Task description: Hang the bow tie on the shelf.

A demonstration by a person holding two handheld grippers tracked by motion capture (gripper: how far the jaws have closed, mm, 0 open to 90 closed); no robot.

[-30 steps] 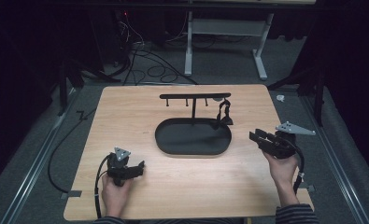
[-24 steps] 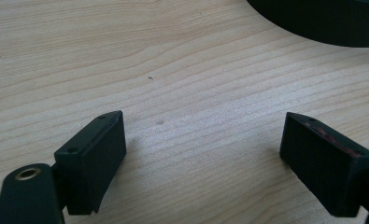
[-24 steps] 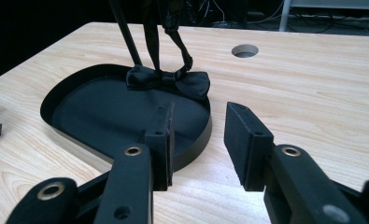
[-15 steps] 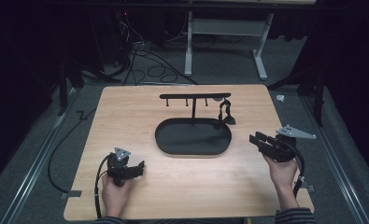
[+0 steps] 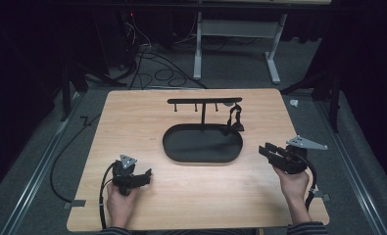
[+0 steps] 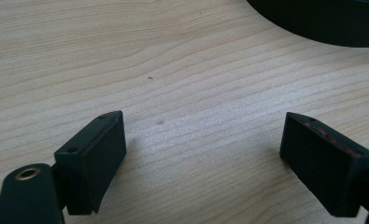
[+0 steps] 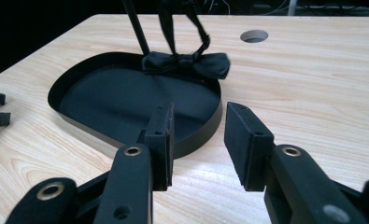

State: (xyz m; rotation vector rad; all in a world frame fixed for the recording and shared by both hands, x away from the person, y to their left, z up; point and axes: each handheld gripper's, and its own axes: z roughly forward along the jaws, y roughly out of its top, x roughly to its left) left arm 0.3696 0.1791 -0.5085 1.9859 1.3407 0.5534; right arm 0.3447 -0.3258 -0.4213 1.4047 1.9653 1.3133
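The bow tie [image 7: 187, 63] hangs by its strap from the stand [image 5: 203, 103], its bow resting on the far right rim of the tray [image 7: 126, 100] at mid-bench [image 5: 191, 205]. The right tongs [image 7: 197, 135], just beside the tray's right end, stand partly open with nothing between them. The left tongs [image 6: 203, 158], wide open and empty, rest near the bench's front left.
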